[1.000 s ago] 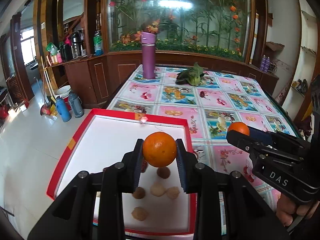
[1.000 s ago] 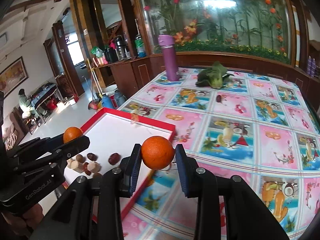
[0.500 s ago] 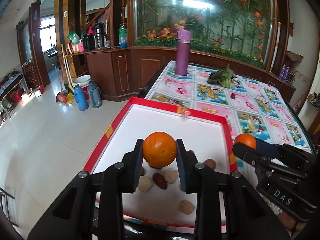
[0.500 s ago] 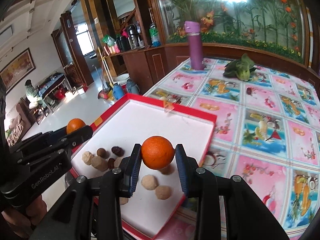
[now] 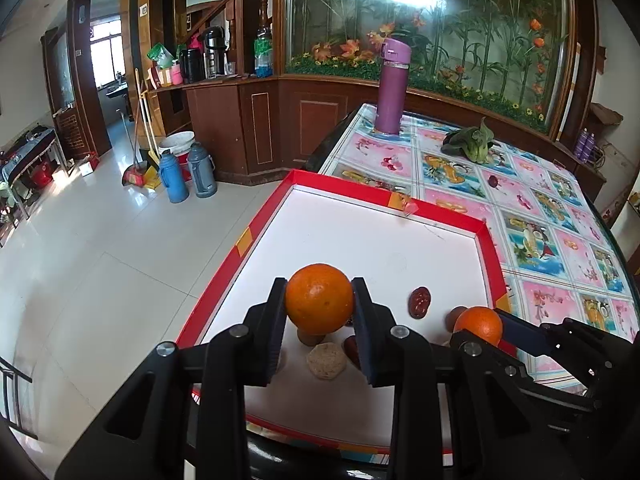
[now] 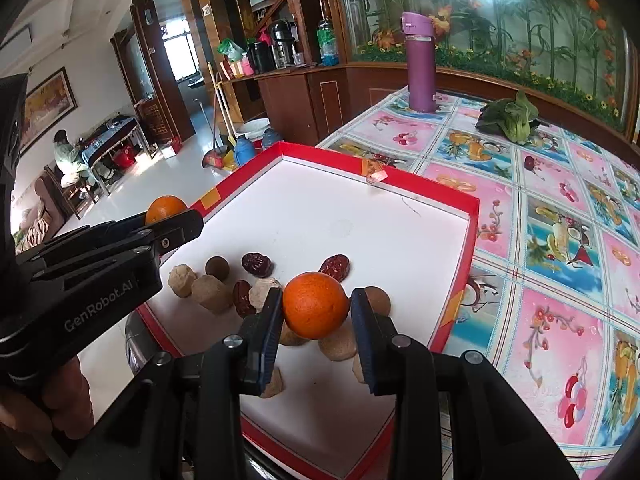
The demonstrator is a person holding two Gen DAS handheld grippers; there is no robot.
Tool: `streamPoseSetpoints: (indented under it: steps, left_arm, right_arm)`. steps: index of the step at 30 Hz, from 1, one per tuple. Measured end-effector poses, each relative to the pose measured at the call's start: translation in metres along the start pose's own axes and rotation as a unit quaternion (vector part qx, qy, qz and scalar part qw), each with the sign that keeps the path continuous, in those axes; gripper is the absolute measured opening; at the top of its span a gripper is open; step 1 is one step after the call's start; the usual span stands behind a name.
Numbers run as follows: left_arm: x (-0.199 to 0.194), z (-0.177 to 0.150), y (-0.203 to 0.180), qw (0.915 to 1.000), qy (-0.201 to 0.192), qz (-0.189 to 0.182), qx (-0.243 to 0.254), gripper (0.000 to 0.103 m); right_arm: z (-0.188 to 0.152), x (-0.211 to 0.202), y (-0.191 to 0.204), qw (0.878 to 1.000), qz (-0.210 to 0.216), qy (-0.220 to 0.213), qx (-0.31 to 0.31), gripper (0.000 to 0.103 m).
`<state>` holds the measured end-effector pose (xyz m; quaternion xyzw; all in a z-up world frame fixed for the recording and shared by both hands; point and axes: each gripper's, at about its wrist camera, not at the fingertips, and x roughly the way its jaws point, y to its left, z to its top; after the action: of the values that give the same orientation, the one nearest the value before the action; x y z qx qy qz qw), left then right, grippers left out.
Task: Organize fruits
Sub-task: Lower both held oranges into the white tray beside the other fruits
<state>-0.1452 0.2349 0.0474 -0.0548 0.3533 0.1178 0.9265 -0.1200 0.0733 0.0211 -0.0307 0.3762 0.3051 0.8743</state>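
Table (image 5: 532,216) with a fruit-print cloth; a purple bottle (image 5: 393,87) stands upright at its far end, leafy greens (image 5: 472,146) lie near it, and one small dark fruit (image 6: 529,163) sits alone on the cloth.

Red-rimmed white tray (image 5: 440,212) at the table's near left corner, hanging past the edge over the floor. Small stuff is clustered at its near end: dark red dates (image 6: 257,263), tan lumps (image 6: 211,294), a brown ball (image 6: 217,267). The far half of the tray is bare white.

Left gripper (image 5: 320,312): jaws pinching an orange (image 5: 320,298), held above the tray's near-left part, over the cluster. Not touching the tray floor as far as I can see.

Right gripper (image 6: 316,312): jaws pinching a second orange (image 6: 316,306), held over the near-right part of the tray, directly above the tan lumps and dates.

The two grippers are side by side, close, both pointing across the tray toward the bottle.

A hand (image 6: 44,404) shows on the left gripper's grip.
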Motion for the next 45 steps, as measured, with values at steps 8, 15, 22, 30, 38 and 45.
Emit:
streamPoseSetpoints:
  steps: [8,15,22,30,38,45]
  left_arm:
    - [0.019,-0.005,0.003,0.9996,0.026,0.011,0.001,0.033]
    - [0.024,-0.001,0.005,0.9994,0.029,0.02,0.004,0.033]
    - [0.038,0.005,0.003,0.9985,0.036,0.037,0.017,0.034]
    - [0.055,0.011,-0.002,0.9973,0.05,0.047,0.025,0.034]
    - [0.069,0.017,-0.014,0.9963,0.065,0.048,0.029,0.034]
    - [0.082,0.017,-0.02,0.9946,0.089,0.048,0.022,0.034]
  right_arm:
    - [0.0,0.013,0.0,1.0,-0.004,0.013,0.01,0.034]
    - [0.007,0.017,0.0,1.0,-0.003,0.008,0.017,0.034]
    - [0.016,0.025,-0.003,0.999,0.0,0.008,0.031,0.033]
    - [0.022,0.037,-0.013,0.999,-0.005,0.016,0.049,0.033]
    - [0.02,0.04,-0.019,0.998,-0.014,0.017,0.051,0.033]
    - [0.024,0.045,-0.026,0.998,-0.024,0.017,0.059,0.034]
